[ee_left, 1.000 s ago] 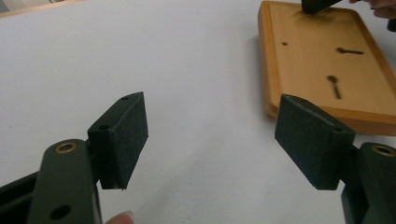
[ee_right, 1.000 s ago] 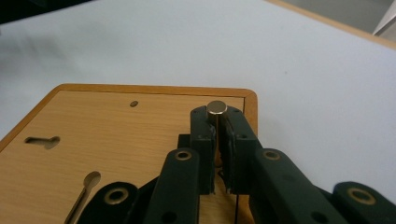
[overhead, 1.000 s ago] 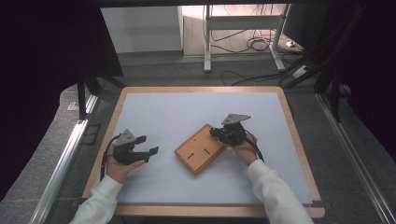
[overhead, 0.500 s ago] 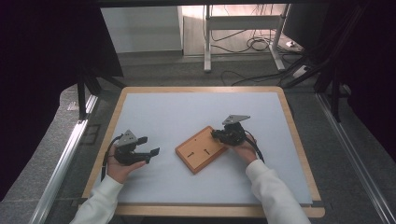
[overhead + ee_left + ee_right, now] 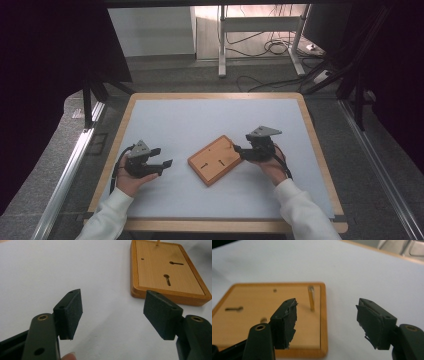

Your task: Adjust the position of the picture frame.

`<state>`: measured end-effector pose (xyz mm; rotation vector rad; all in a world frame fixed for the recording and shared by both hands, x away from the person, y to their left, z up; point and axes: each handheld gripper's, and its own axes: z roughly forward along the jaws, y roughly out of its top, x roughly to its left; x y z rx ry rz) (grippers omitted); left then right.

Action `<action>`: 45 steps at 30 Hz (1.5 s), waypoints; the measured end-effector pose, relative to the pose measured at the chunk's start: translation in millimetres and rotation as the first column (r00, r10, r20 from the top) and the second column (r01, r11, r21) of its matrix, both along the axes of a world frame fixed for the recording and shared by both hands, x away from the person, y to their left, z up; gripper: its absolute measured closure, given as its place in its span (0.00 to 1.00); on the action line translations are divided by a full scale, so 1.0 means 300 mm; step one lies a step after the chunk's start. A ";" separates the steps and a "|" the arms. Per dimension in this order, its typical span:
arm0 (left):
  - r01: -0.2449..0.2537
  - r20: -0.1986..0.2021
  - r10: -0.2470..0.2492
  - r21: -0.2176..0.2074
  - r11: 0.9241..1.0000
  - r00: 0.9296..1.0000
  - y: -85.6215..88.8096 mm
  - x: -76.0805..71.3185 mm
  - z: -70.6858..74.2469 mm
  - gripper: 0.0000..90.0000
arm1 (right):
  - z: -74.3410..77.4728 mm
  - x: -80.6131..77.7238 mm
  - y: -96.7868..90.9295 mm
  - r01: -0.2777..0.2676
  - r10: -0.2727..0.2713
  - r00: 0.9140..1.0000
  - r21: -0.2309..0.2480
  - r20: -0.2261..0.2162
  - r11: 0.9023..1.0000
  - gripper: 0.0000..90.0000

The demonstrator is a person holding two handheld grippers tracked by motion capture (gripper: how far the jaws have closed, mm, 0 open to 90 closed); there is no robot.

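On the white table top (image 5: 200, 120), from my remote seat, I see my left gripper (image 5: 166, 163) spread and empty, left of the flat rectangular wooden board (image 5: 216, 160) lying mid-table. At its right edge a thin wooden peg (image 5: 311, 299) stands upright. My right gripper (image 5: 238, 148), jaws just opened, holds nothing. I judge a careless retreat could knock that peg over.

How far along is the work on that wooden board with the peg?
Done: a thin peg stands upright in the wooden board. In hand: nothing; the right gripper has just opened beside the peg, holding nothing. The left gripper waits open, apart from the board. Left: other holes in the board remain unfilled.
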<state>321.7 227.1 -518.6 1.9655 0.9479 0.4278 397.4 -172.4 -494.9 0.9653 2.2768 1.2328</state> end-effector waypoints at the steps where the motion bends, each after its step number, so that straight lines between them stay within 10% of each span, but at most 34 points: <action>1: 0.002 -0.004 -0.002 0.000 1.000 1.000 -0.005 0.001 -0.002 0.36 | 0.000 -0.016 -0.014 0.017 -0.017 1.000 -0.009 -0.010 1.000 0.36; 7: 0.029 -0.023 -0.029 0.015 0.999 0.999 -0.027 0.016 -0.009 0.44 | -0.015 -0.109 -0.101 0.041 -0.041 0.998 -0.022 -0.039 0.999 0.35; 16: 0.110 -0.094 -0.102 0.082 0.991 0.990 -0.087 0.071 -0.011 0.99 | -0.035 -0.195 -0.175 0.053 -0.055 0.998 -0.037 -0.043 0.998 0.35; 25: 0.181 -0.154 -0.162 0.117 0.977 0.975 -0.176 0.158 -0.033 1.00 | -0.025 -0.214 -0.176 0.054 -0.055 0.998 -0.032 -0.033 0.998 0.34; 33: 0.222 -0.180 -0.208 0.066 0.973 0.962 -0.178 0.157 -0.031 1.00 | -0.020 -0.224 -0.194 0.071 -0.072 0.997 -0.015 -0.035 0.997 0.33; 45: 0.202 -0.173 -0.177 0.146 0.968 0.969 -0.195 0.167 -0.052 1.00 | -0.025 -0.227 -0.193 0.082 -0.083 0.996 -0.021 -0.044 0.996 0.32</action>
